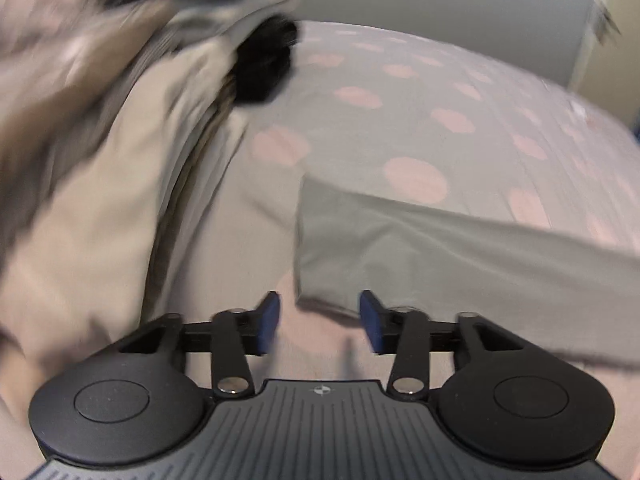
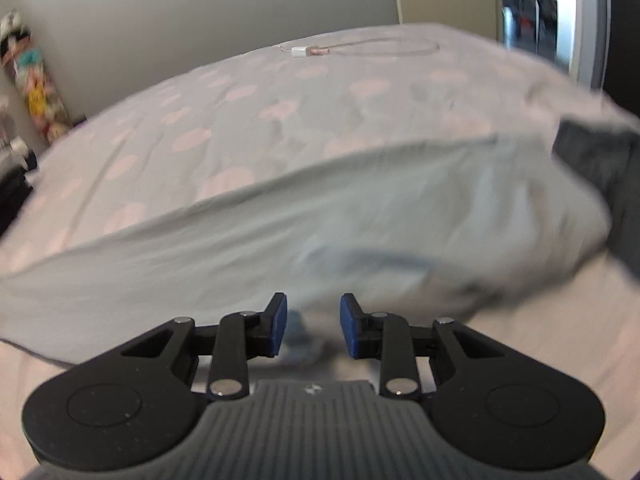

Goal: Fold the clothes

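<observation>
Left wrist view: the left gripper (image 1: 319,322) is seen with jaws apart, nothing between them, just beside the corner of a grey garment (image 1: 440,248) laid on a spotted bedsheet (image 1: 400,120) — a blurred clothes pile (image 1: 120,140) is seen at left.

Right wrist view: the right gripper (image 2: 313,325) is seen with jaws apart at the garment's near edge — a charging cable (image 2: 360,48) lies beyond.

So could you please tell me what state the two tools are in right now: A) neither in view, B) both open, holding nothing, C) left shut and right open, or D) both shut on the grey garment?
B: the left tool and right tool each show a clear gap between their blue pads, with the grey garment lying ahead of them.
</observation>
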